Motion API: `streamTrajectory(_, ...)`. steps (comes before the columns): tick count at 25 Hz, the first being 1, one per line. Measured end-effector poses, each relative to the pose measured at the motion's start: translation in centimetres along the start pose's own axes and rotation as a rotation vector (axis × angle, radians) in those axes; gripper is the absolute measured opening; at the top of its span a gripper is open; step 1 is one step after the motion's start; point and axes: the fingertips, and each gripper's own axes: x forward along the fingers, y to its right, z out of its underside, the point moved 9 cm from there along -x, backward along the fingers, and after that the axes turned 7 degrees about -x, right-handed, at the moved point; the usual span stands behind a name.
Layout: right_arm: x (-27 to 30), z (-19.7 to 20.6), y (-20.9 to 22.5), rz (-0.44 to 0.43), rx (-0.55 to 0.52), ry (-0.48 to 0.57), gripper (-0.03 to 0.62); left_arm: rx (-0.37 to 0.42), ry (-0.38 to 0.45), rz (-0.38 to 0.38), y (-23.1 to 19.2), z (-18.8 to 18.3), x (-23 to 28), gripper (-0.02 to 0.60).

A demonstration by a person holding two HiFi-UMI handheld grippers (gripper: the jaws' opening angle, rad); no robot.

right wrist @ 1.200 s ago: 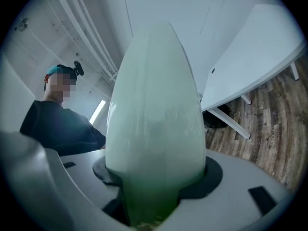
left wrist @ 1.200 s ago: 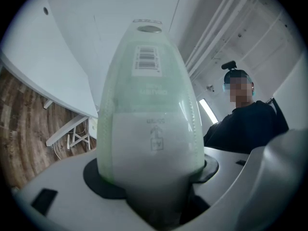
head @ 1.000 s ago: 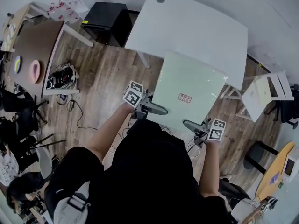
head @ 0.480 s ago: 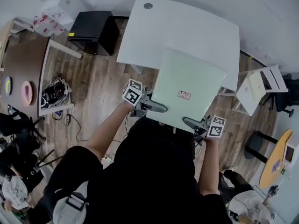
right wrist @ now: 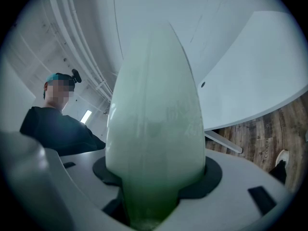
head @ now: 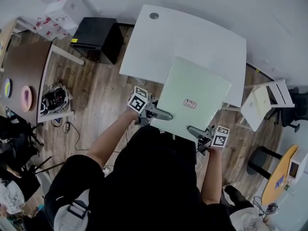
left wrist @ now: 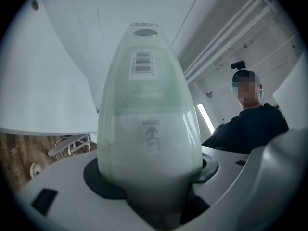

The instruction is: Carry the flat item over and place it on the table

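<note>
A flat pale green board (head: 192, 97) with a small red label hangs level in front of me, its far part over the near edge of the white table (head: 187, 32). My left gripper (head: 163, 114) is shut on the board's near left edge. On the near right edge my right gripper (head: 194, 130) is shut as well. In the left gripper view the board (left wrist: 149, 109) fills the jaws, showing a barcode sticker, with the table (left wrist: 43, 81) at the left. In the right gripper view the board (right wrist: 154, 124) sits edge-on between the jaws, the table (right wrist: 260, 76) behind it at the right.
A black cabinet (head: 96, 32) stands left of the white table. A brown table (head: 24, 66) and a tangle of cables (head: 55, 97) lie further left. A small white chair (head: 262, 102) stands at the table's right, with a round wooden table (head: 276, 172) beyond it. The floor is wooden.
The person has stepped nearer the white table, and the board reaches a little further over its near edge. Both grips on the board are unchanged.
</note>
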Motion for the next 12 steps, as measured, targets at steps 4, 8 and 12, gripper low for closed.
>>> streamTrajectory(4,0.0,-2.1,2.4,-0.029,0.003,-0.016,0.296,-0.001,0.030,-0.026,-1.2,-1.8,0.0,0.322)
streamTrajectory(8,0.5,-4.8,5.4,-0.045,0.027,-0.030,0.296,-0.016,0.050,-0.058,-3.2,-4.6,-0.4,0.322)
streamTrajectory(12,0.0,-7.4,8.6,-0.052,0.072,-0.023,0.296,-0.036,0.030,-0.109,-5.5,-7.9,0.1,0.322)
